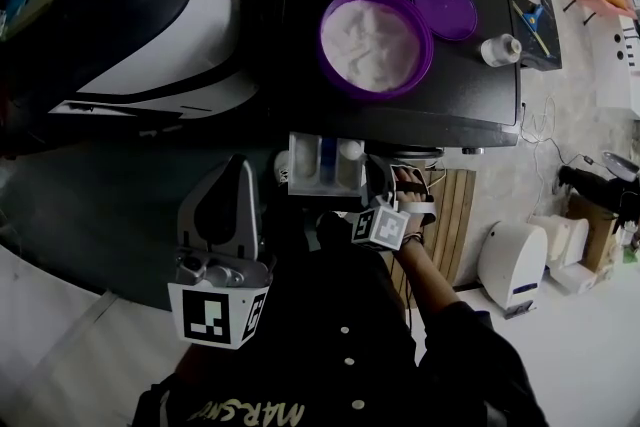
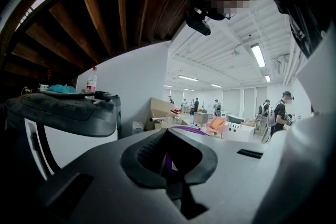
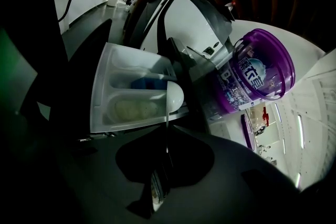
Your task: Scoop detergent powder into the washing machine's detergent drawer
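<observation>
The right tongs (image 3: 165, 165) clench the handle of a white plastic scoop (image 3: 174, 96), whose bowl sits over the open pale detergent drawer (image 3: 107, 92). Only the head view shows white powder filling the round purple tub (image 1: 376, 43). The left tongs (image 2: 170, 162) are clenched on nothing.

Glossy purple plastic tub (image 3: 257, 68), fine white powder (image 1: 370, 45), translucent plastic drawer (image 3: 102, 92), smooth white scoop (image 3: 174, 96), matt dark machine top (image 1: 300, 5).
</observation>
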The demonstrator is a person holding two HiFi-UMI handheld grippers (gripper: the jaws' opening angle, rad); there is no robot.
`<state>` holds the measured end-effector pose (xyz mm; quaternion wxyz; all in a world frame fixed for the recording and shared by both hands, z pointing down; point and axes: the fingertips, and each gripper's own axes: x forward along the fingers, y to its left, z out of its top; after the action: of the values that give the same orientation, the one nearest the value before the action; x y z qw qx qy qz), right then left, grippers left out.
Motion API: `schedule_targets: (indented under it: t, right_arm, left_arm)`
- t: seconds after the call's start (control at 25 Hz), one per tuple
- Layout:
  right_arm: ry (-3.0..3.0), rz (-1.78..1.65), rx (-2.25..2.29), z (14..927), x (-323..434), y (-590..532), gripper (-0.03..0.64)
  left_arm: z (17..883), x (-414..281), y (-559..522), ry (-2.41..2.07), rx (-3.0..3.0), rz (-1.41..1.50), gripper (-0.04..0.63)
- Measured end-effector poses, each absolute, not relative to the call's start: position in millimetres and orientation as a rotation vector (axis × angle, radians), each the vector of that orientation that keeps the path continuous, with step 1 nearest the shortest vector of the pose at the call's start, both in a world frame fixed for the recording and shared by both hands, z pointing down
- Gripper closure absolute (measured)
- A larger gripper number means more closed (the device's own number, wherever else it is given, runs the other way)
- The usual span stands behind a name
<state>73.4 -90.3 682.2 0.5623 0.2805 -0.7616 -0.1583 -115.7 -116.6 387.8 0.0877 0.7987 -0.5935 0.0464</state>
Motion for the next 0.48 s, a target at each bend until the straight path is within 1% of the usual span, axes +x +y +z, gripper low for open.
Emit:
schedule_targets:
  t: [0.12,0.2,0.48]
  right_arm:
    - [-1.809,-0.335,0.664,685.0,74.1,-88.2,0.584]
    - [-1.853,-0.228,0.673,683.8,73.7,-86.7,0.584]
    - [-2.102,0.413,0.669,665.3,65.8,-74.1,0.584]
  left_arm:
    - [386.5,-114.9,-116.4,-1.768,2.382,0.137,0.581]
    - [385.2,-115.2,-117.1,-1.771,2.382,0.134,0.581]
    - [370.4,-113.8,-121.5,-1.786,2.402,0.096,0.581]
